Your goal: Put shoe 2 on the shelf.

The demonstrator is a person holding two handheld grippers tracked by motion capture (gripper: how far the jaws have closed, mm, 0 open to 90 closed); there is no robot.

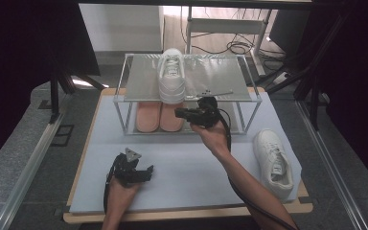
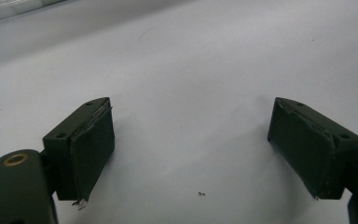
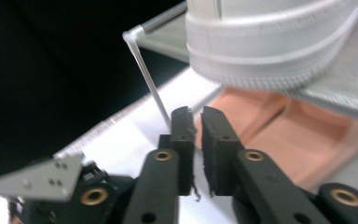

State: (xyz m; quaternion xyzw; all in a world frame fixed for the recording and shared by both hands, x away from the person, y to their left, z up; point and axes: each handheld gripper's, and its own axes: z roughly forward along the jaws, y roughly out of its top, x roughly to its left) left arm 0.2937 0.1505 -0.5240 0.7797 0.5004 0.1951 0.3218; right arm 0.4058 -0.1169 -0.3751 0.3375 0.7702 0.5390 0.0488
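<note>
A white sneaker (image 1: 171, 76) stands on the top shelf of a clear-framed rack (image 1: 220, 76), its heel hanging a little over the front edge. Its heel looms close in the right gripper view (image 3: 270, 51). Under it, on the lower level, lies a pair of pink shoes (image 1: 159, 116) (image 3: 298, 135). My right gripper (image 1: 178, 113) (image 3: 198, 116) is level in front of the rack, just below that heel, its jaws parted by a narrow gap with nothing between them. A second white sneaker (image 1: 274, 163) lies on the mat at the right. My left gripper (image 1: 148, 170) (image 2: 191, 135) rests low over the mat, wide open and empty.
The pale mat (image 1: 187, 167) covers a wooden board (image 1: 187, 214). A thin rack post (image 3: 151, 88) stands just left of the right gripper's fingertips. Dark frame legs and cables lie beyond the rack. The left gripper's grey plate (image 3: 32, 179) appears low in the right gripper view.
</note>
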